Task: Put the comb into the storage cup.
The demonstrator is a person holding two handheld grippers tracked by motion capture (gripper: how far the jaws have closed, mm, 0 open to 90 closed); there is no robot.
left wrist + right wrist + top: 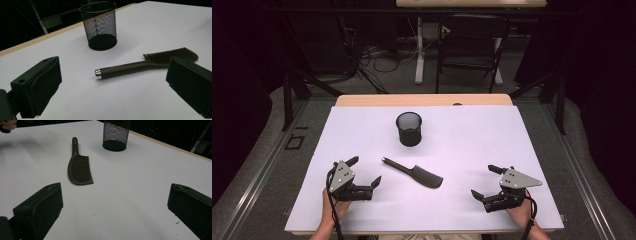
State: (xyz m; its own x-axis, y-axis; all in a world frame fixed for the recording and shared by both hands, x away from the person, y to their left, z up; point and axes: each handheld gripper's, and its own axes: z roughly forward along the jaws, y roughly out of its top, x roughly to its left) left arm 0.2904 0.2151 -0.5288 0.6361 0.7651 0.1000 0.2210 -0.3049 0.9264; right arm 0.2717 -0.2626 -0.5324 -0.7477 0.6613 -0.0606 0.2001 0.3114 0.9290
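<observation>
Since the dark comb [414,173] lies flat on the white table [512,150], between both grippers and just in front of the upright mesh pen cup [409,128], its slim handle looks the best place to pinch. With jaws spread and empty, the left gripper [364,173] is nearer that handle; the right gripper [486,182], equally released, can wait.

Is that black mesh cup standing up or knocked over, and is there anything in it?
Upright and empty. The mesh cup stands on its round base, rim up, with nothing visible through the mesh. The comb lies flat on the table, apart from it.
</observation>
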